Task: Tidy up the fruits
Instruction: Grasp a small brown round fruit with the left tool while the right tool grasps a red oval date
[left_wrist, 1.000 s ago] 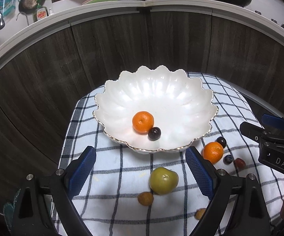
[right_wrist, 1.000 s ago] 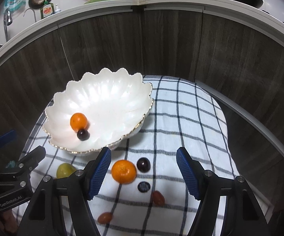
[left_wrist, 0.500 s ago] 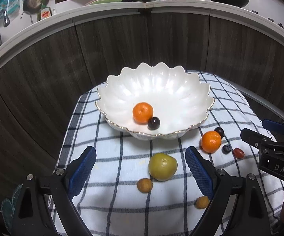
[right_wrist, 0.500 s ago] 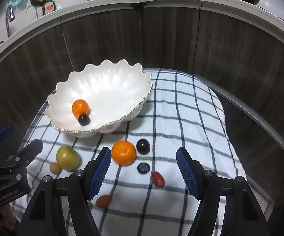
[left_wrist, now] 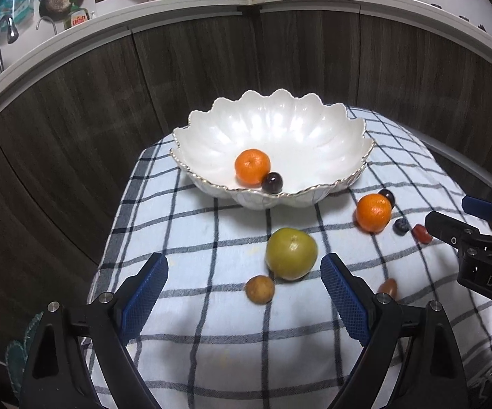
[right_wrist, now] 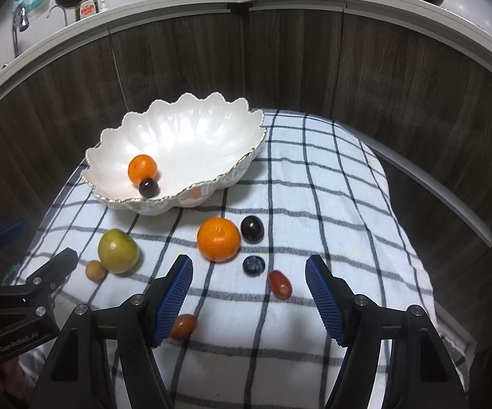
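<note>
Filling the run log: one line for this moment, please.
left gripper open, empty | right gripper open, empty | bowl: orange, dark fruit | seven fruits on cloth

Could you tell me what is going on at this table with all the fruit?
A person holds two grippers over a checked cloth, sorting fruit into a white scalloped bowl. The bowl already holds a mandarin and a dark grape. Seven pieces lie on the cloth. The left gripper is open near the green fruit; the right gripper is open near the other mandarin. Neither holds anything.
</note>
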Motion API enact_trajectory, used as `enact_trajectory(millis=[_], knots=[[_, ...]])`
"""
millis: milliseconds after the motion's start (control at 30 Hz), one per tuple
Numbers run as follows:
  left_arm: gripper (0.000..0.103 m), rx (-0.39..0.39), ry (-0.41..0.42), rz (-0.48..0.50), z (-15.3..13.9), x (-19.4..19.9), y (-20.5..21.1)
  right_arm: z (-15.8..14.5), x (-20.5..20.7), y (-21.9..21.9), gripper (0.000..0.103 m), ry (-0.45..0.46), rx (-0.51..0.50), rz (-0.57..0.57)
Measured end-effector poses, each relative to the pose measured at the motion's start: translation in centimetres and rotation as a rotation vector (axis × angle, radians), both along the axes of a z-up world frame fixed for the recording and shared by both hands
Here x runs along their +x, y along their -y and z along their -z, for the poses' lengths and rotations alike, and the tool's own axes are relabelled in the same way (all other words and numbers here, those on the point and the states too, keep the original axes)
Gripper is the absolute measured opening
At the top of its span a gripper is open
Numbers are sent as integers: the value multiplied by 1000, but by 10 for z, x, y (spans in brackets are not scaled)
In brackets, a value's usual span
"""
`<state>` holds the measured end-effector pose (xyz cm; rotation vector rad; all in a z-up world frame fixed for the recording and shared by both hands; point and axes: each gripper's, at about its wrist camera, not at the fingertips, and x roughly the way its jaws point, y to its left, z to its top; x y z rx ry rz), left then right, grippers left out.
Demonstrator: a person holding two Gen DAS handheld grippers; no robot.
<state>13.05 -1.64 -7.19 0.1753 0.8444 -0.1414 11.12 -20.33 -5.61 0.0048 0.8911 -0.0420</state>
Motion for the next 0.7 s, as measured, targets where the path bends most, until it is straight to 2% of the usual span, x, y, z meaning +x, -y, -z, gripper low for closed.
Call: enact_trajectory(millis=[200, 700], knots=[[85, 13, -21, 13, 12, -4, -2, 8, -5, -6, 70, -11, -2, -9], [74, 10, -46, 72, 35, 3, -2, 30, -9, -32, 69, -78, 30, -75]])
